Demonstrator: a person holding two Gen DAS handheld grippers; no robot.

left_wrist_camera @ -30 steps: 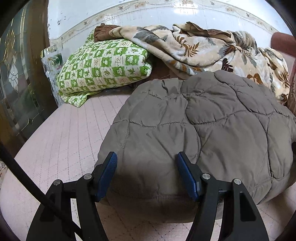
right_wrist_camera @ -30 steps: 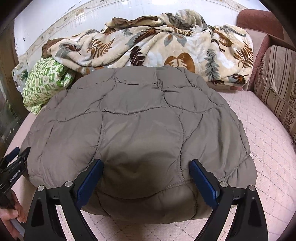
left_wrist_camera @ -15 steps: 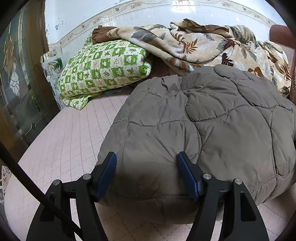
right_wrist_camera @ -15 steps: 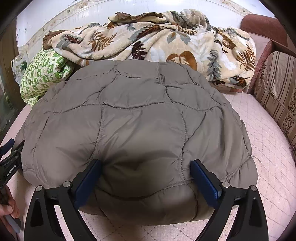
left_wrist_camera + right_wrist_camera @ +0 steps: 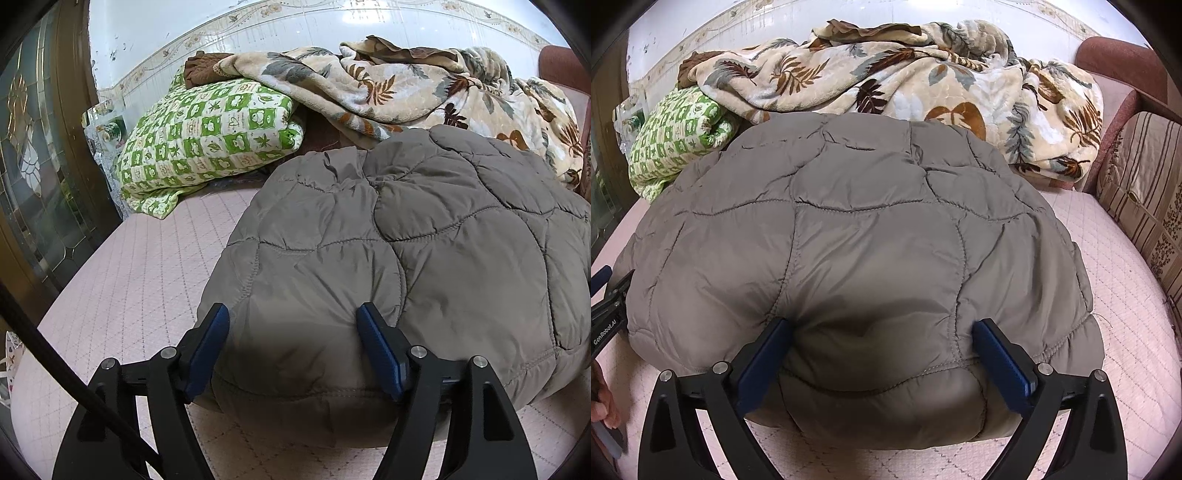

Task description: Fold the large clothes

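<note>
The grey quilted jacket [image 5: 424, 258] lies folded into a puffy bundle on the pink bed [image 5: 140, 280], before a leaf-print blanket [image 5: 886, 74]. My left claw [image 5: 293, 325] straddles its near edge, jaws opening, pads not gripping. My right claw [image 5: 882, 334] stands released, astride the hem. Only the left view shows the glass door [image 5: 33, 177]; only the right shows the striped cushion [image 5: 1137, 184].

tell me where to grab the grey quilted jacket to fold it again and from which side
Probably grip the stitched hem edge nearest the cameras on the grey quilted jacket, coming in low from the near side. It lies as a puffy, rounded bundle on the pink mattress, so the top gives no thin fold to pinch, while the near edge is a seamed lip. The left tool, jaws opening, and right tool already straddle it.
</note>
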